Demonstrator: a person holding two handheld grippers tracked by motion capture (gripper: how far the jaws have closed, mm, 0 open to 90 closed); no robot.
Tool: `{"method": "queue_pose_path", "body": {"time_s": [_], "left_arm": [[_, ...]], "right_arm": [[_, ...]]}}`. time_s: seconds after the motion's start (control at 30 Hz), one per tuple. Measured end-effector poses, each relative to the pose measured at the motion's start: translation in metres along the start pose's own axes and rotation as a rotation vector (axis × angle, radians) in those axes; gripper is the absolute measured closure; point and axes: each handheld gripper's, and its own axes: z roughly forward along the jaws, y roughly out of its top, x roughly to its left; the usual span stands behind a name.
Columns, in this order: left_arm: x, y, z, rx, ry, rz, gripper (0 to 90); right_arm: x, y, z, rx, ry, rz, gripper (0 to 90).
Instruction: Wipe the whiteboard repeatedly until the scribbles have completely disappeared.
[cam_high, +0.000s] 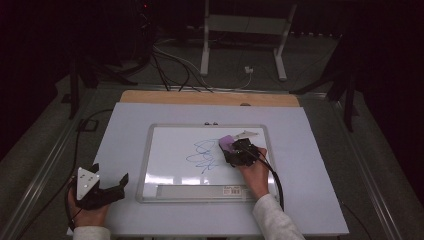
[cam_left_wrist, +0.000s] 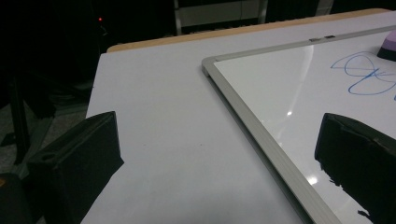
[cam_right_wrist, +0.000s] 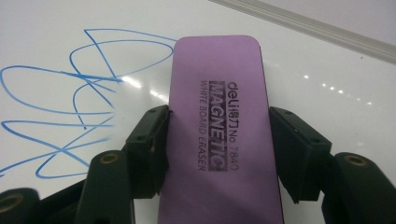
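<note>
A purple whiteboard eraser (cam_right_wrist: 217, 130) lies flat on the whiteboard (cam_high: 170, 150), and my right gripper (cam_right_wrist: 219, 140) is shut on its long sides. From above, the eraser (cam_high: 226, 143) sits just right of a blue scribble (cam_high: 202, 155), with the right gripper (cam_high: 235, 150) over it. The scribble (cam_right_wrist: 70, 102) lies left of the eraser, and its strokes nearest the eraser look wiped. My left gripper (cam_high: 112, 187) rests at the table's front left, open, nothing between its jaws. In the left gripper view, the left gripper (cam_left_wrist: 215, 163) straddles the whiteboard's metal frame (cam_left_wrist: 252, 130).
The whiteboard lies on a white table top (cam_high: 125, 130) with a wooden strip (cam_high: 210, 98) along its far edge. A small grey object (cam_high: 247, 133) lies near the board's top right. Cables (cam_high: 170, 70) and a stand's legs (cam_high: 205, 55) are on the dark floor beyond.
</note>
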Motion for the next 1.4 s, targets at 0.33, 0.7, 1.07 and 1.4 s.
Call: {"method": "queue_pose_path", "body": {"time_s": [0.33, 0.7, 1.07, 1.4], "left_arm": [[0.0, 0.0, 0.0, 0.0, 0.001, -0.002, 1.2], [-0.002, 0.0, 0.002, 0.006, -0.005, 0.002, 1.3], [-0.001, 0.0, 0.003, 0.009, -0.006, 0.0, 1.3], [-0.001, 0.0, 0.002, 0.003, -0.004, -0.005, 1.3]], "right_arm": [[0.01, 0.003, 0.003, 0.002, 0.045, -0.021, 41.1], [0.005, 0.018, 0.016, 0.024, 0.04, 0.037, 41.1], [-0.009, 0.028, 0.024, 0.027, -0.075, 0.076, 41.2], [0.002, 0.034, 0.028, 0.04, -0.034, 0.023, 41.1]]}}
